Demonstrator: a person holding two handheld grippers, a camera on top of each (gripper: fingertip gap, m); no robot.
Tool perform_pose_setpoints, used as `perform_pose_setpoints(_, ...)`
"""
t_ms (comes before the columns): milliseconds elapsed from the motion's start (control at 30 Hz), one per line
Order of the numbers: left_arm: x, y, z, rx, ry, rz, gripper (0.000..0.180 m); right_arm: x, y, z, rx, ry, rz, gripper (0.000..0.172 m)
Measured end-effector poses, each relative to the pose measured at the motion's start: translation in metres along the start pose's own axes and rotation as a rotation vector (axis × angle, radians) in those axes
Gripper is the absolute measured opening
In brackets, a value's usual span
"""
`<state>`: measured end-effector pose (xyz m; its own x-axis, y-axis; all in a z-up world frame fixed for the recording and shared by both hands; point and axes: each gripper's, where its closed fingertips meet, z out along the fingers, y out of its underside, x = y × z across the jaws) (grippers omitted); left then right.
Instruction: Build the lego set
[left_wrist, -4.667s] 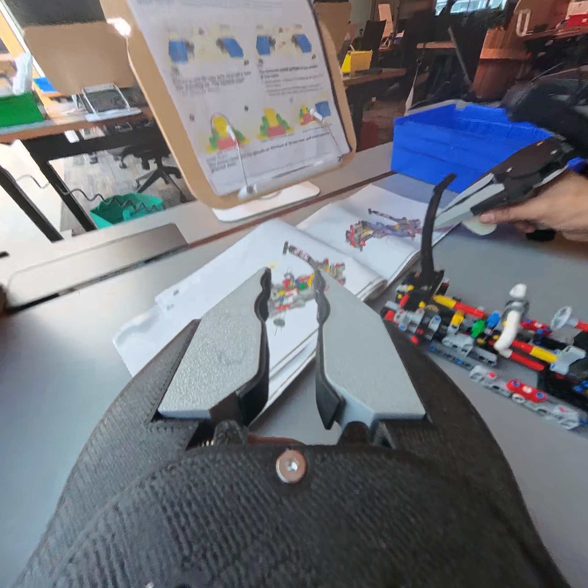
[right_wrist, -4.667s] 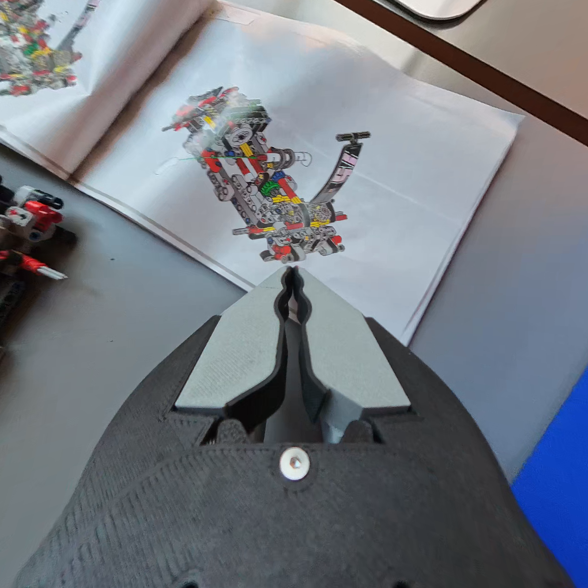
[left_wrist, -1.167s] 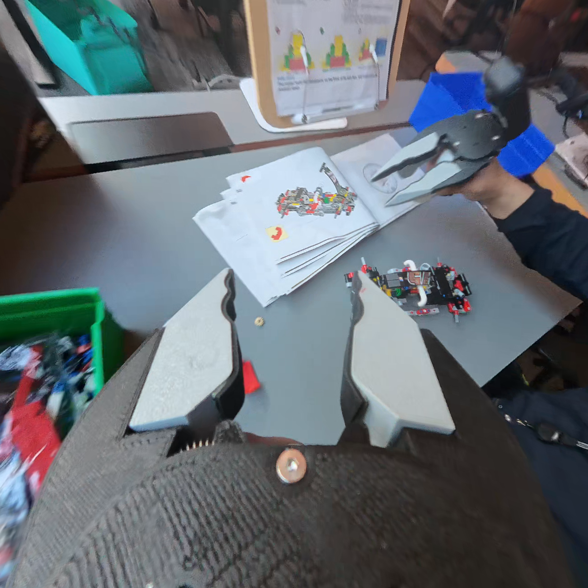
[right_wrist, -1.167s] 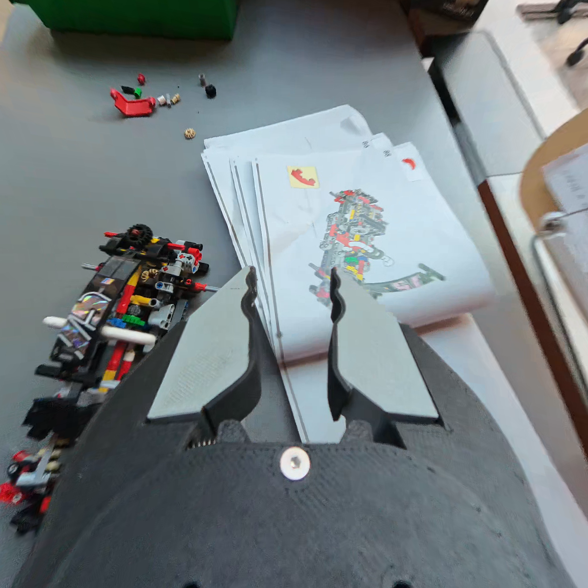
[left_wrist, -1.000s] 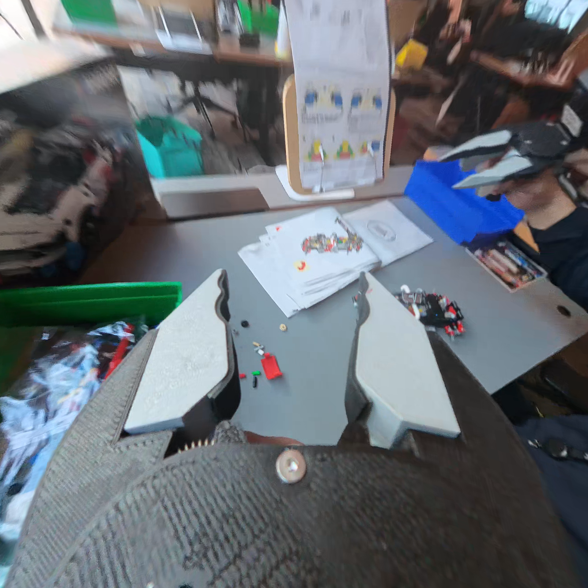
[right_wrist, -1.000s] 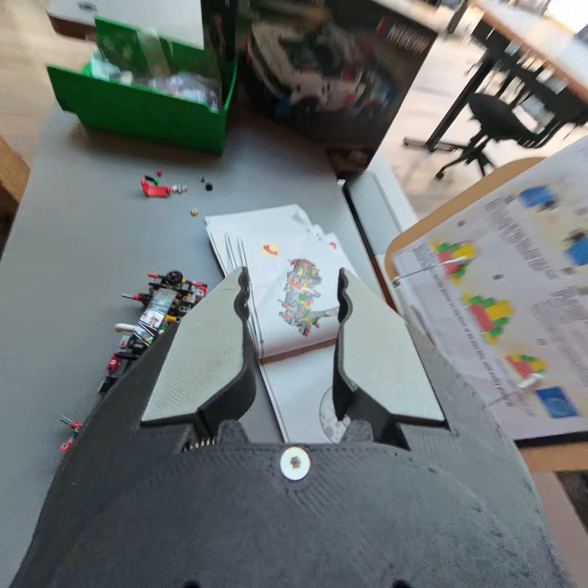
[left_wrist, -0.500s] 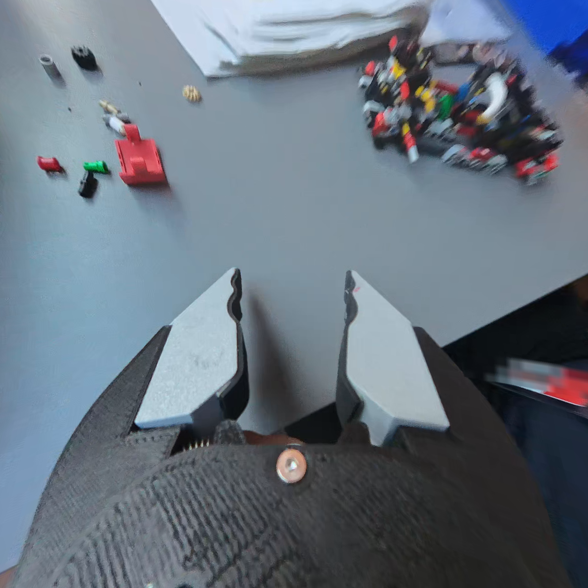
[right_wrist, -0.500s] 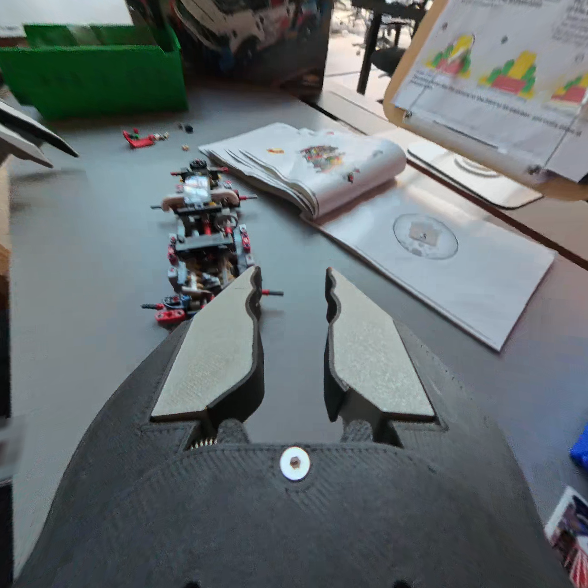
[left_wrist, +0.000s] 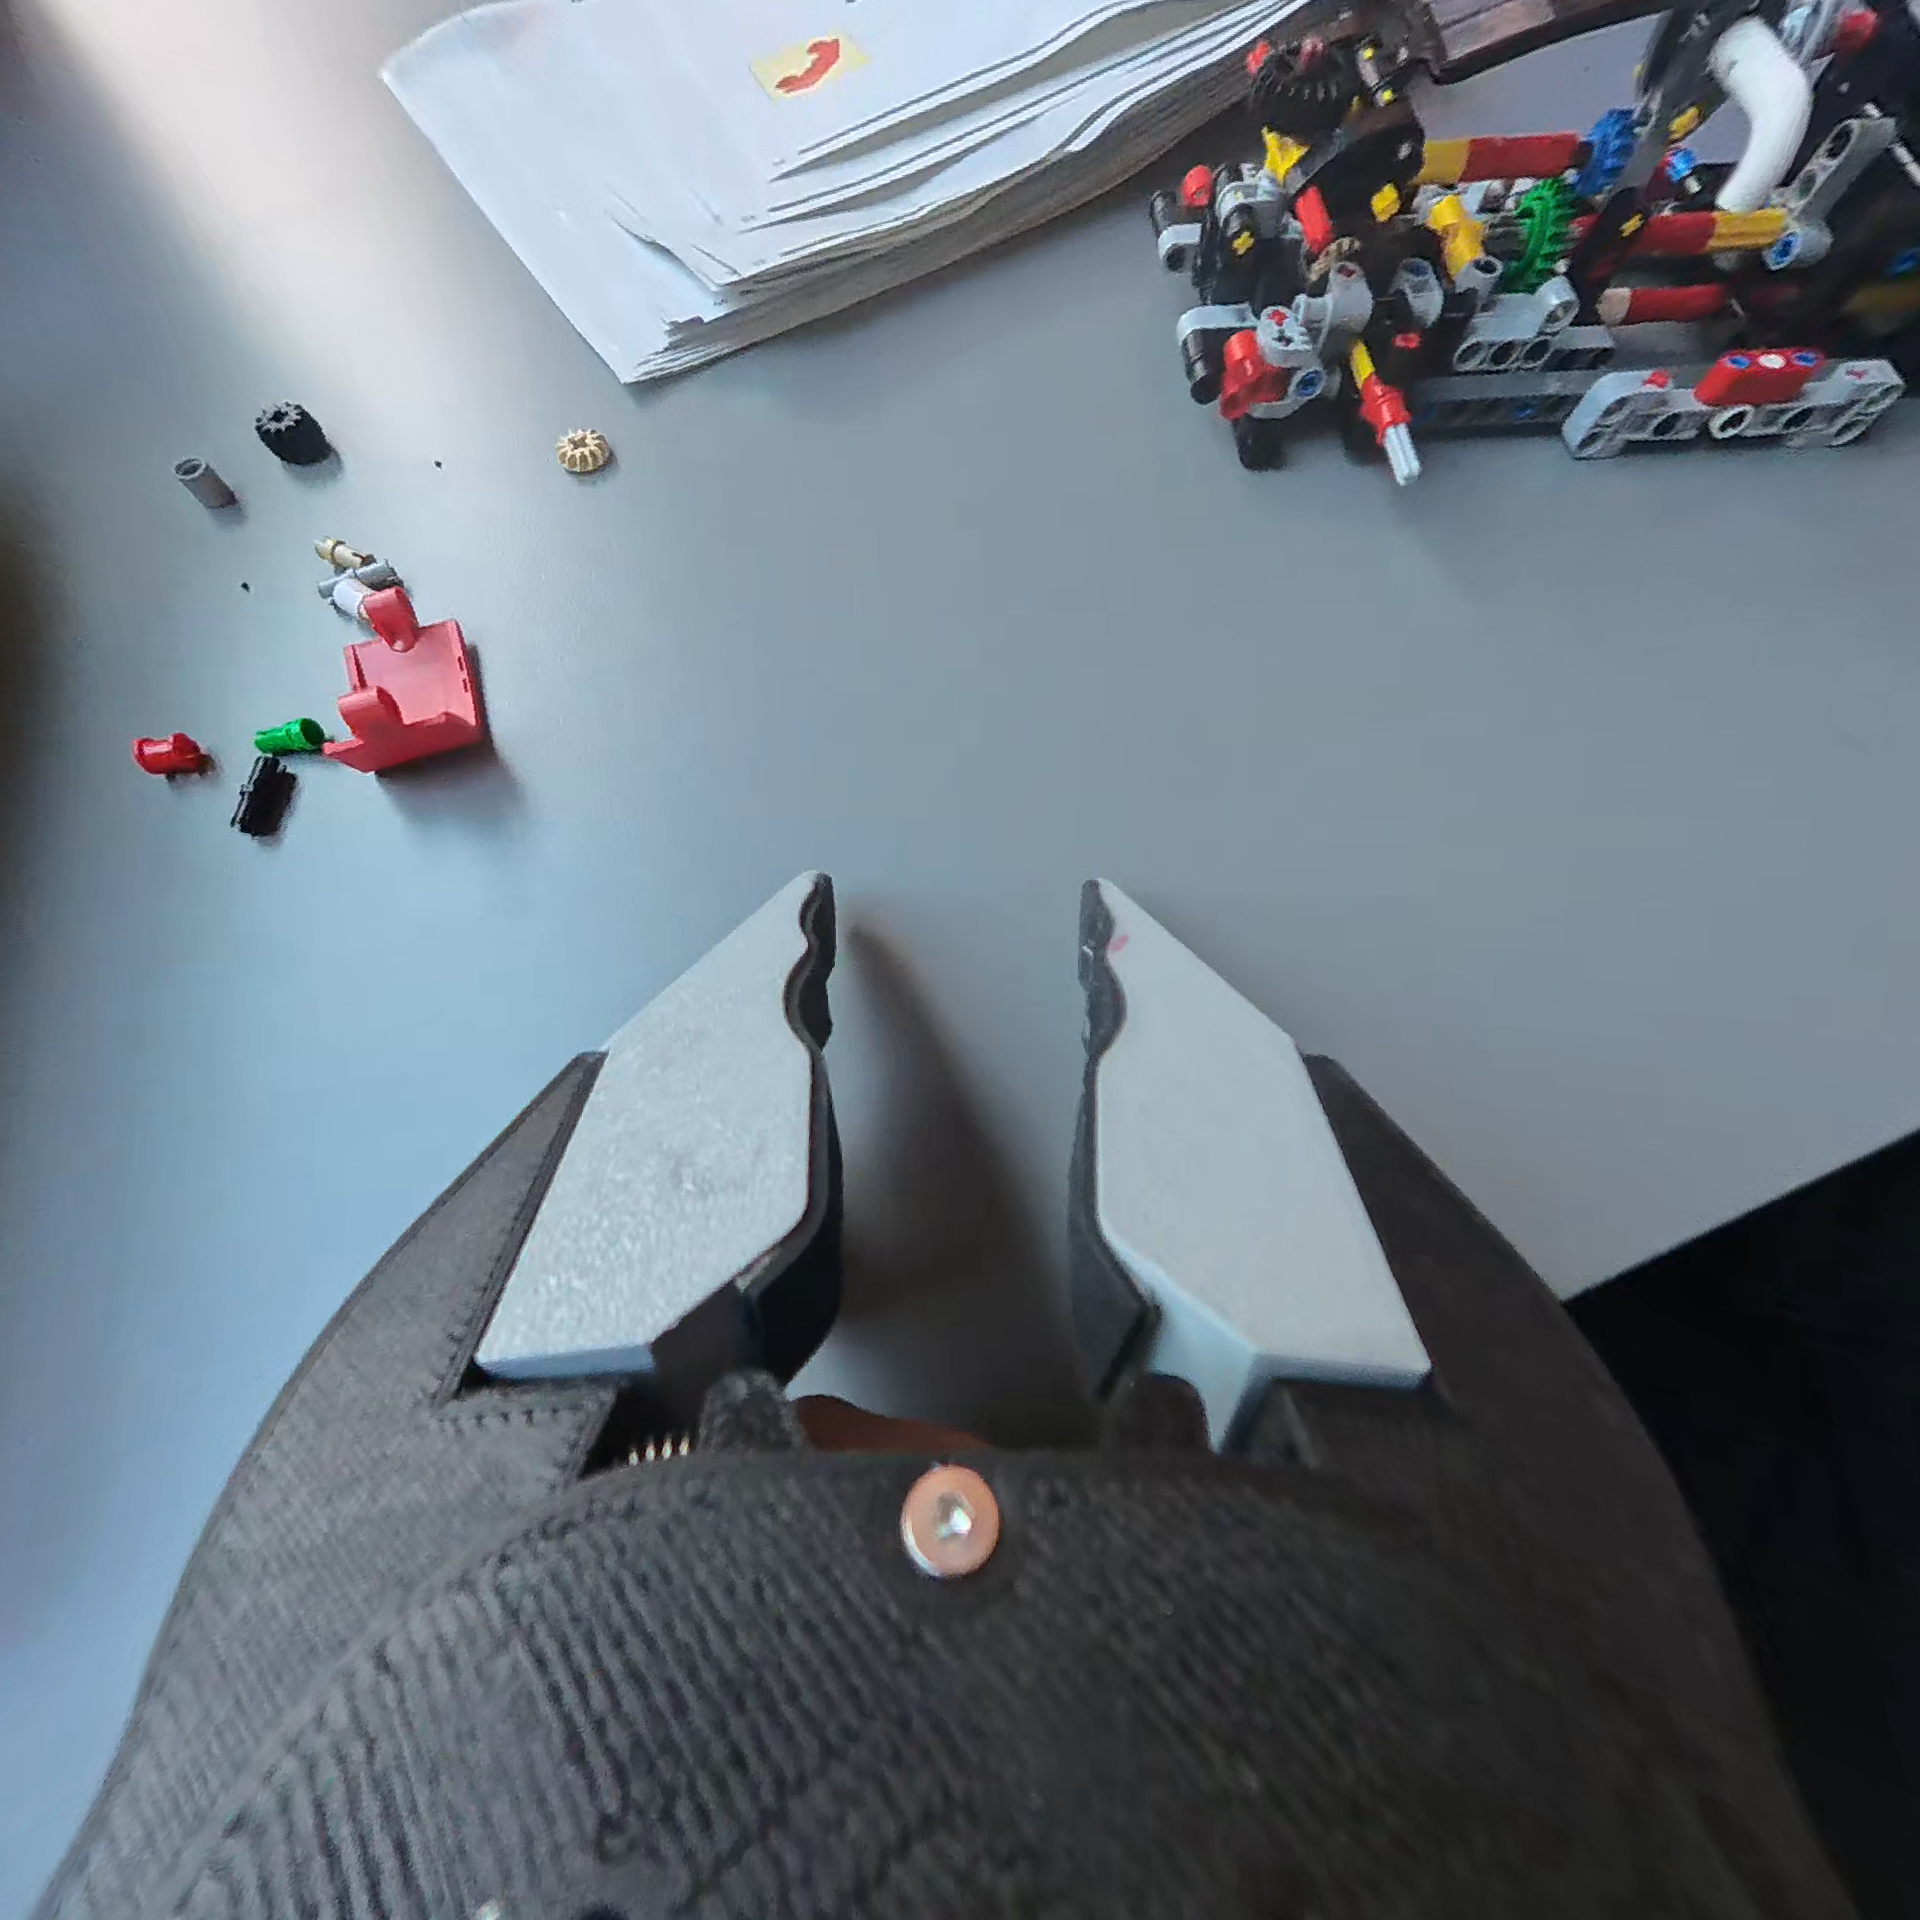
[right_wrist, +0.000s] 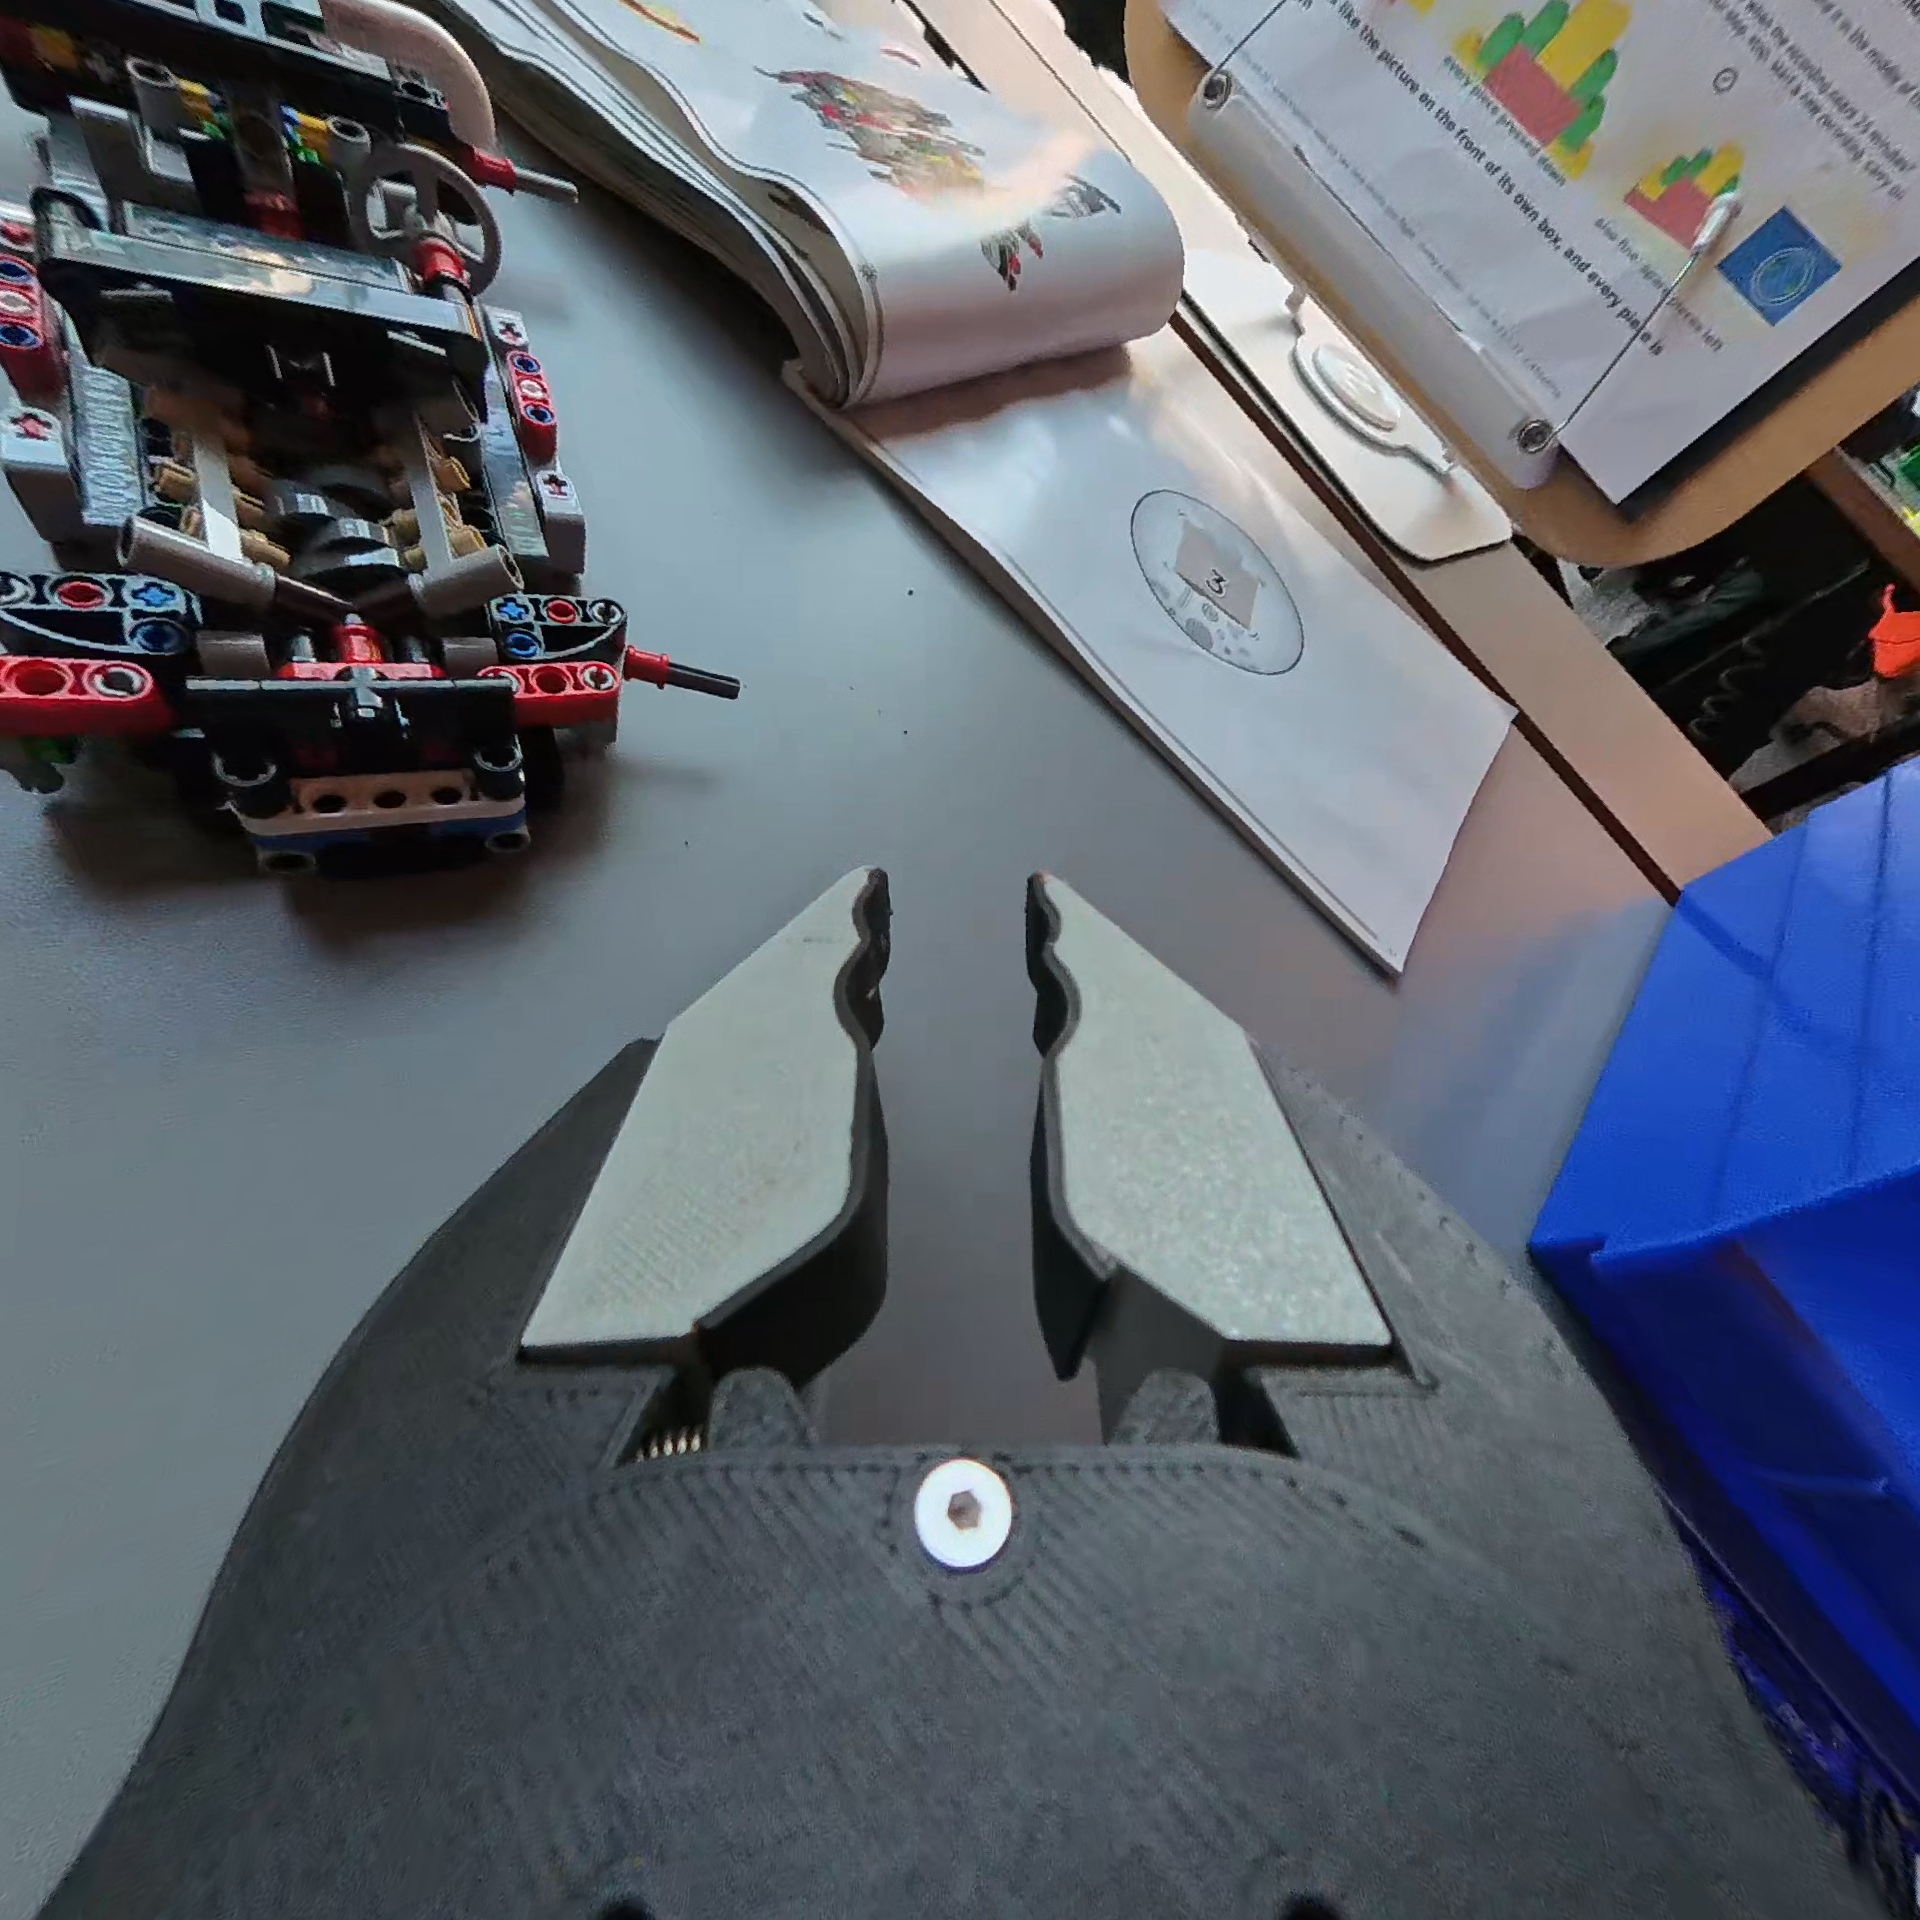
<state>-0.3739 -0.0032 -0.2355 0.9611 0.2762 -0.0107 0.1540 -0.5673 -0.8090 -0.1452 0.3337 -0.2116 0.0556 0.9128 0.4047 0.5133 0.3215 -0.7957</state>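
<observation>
My left gripper (left_wrist: 956, 902) is open with nothing between its fingers, low over the bare grey table (left_wrist: 1039, 675). A red angled brick part (left_wrist: 410, 696) and several tiny loose pieces lie to its far left. A partly built brick car chassis (left_wrist: 1538, 270) sits at the far right. My right gripper (right_wrist: 956, 896) is open and holds nothing, low over the table. The same chassis (right_wrist: 301, 436) stands ahead to its left. An open instruction booklet (right_wrist: 1039, 343) lies ahead to its right.
A stack of booklet pages (left_wrist: 831, 156) lies at the far side in the left wrist view. A blue bin (right_wrist: 1787, 1195) stands close on the right in the right wrist view. A brown board with a printed sheet (right_wrist: 1600, 177) stands behind the booklet. The table's near edge (left_wrist: 1662, 1236) runs on the right. The left gripper's tips are roughly 40 cm from the right gripper's.
Both grippers came down from high over the table to just above it. Both pairs of fingers have narrowed steadily with nothing between them.
</observation>
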Motion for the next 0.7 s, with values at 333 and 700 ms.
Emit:
perform_pose_setpoints(333,0.001,-0.002,0.005,-0.020,0.013,0.008,0.044,0.011,-0.020,-0.016,0.161,-0.036,0.135,0.000)
perform_pose_setpoints(700,-0.077,-0.004,-0.012,-0.123,-0.148,-0.026,0.055,0.032,-0.027,-0.026,0.304,-0.084,0.331,0.000)
